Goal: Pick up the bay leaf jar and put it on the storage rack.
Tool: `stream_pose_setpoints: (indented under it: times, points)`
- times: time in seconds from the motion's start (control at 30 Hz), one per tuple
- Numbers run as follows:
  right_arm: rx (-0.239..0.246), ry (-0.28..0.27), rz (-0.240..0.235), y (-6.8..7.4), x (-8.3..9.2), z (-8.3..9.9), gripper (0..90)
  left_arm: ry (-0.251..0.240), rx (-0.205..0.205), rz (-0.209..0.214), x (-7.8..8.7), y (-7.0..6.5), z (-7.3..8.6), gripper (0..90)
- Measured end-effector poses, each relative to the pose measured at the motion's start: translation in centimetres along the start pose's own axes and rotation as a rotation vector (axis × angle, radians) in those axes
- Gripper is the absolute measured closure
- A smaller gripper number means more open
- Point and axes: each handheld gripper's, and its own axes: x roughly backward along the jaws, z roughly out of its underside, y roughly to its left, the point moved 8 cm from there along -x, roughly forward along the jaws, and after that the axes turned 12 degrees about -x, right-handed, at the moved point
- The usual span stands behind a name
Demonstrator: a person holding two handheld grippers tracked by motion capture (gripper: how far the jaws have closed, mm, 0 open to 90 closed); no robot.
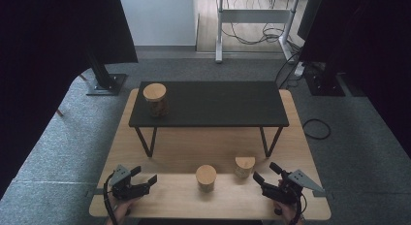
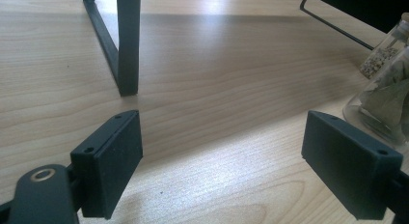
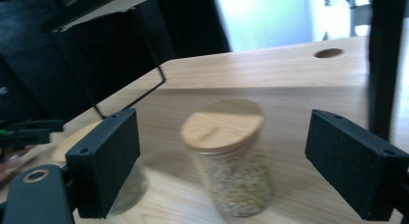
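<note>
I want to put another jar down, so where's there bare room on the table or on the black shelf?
The black shelf is bare right of the lone jar at its left end. Under it, the wooden table is bare between the legs. The front edge is crowded: two jars between the left gripper and right gripper.

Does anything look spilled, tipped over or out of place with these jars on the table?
Nothing stands out. All three lidded jars stand upright: one on the black shelf at its left end, two on the wooden table, middle and right. No spill shows.
</note>
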Motion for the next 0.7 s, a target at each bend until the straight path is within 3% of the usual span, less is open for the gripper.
stream_pose_setpoints:
  times: [0.37, 0.7]
  points:
    - [0.092, 0.065, -0.097, 3.4, -0.4, 1.5, 11.1, 0.011, 0.02, 0.019, -0.4, 0.2, 0.4, 13.8]
    - [0.119, 0.131, -0.148, 4.9, -1.5, 3.2, 10.5, 0.011, 0.035, 0.022, -0.5, 0.5, 0.5, 14.0]
